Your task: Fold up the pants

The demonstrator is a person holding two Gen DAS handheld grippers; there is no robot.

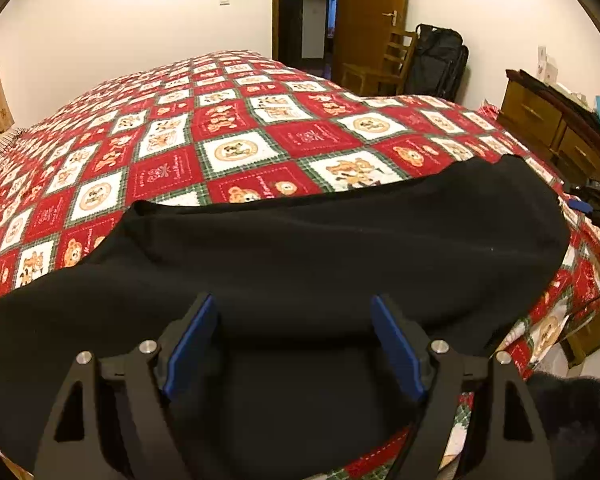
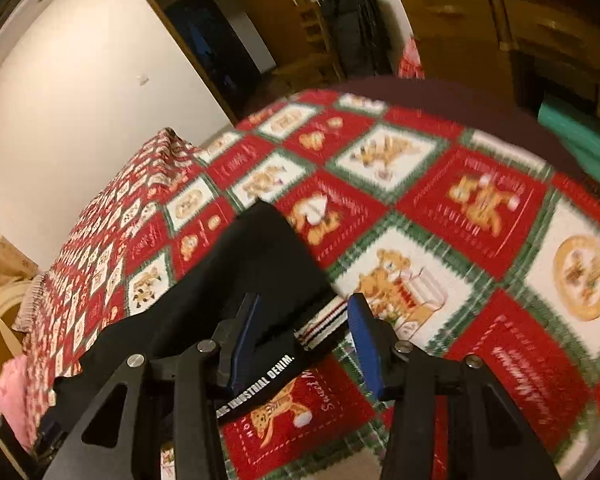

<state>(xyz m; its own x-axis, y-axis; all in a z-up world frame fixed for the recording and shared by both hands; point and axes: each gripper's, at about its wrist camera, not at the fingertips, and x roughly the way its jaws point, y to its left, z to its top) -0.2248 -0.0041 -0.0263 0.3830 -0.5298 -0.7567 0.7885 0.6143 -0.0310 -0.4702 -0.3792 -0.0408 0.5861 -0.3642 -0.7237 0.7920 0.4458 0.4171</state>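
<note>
Black pants (image 1: 340,240) lie spread across the near side of a bed with a red, white and green teddy-bear quilt (image 1: 240,120). My left gripper (image 1: 294,308) is open, its blue pads just above the black cloth, holding nothing. In the right wrist view the pants (image 2: 236,280) end in a waistband printed "INDUSTRIAL DENIM" (image 2: 260,384) with a striped tag. My right gripper (image 2: 304,312) is open over that waistband end, with the quilt (image 2: 460,240) beyond it.
A wooden dresser (image 1: 548,124) stands right of the bed. A wooden chair (image 1: 380,64), a black suitcase (image 1: 436,64) and an open door (image 1: 364,12) are at the far end. A pink item (image 2: 12,388) lies at the bed's left.
</note>
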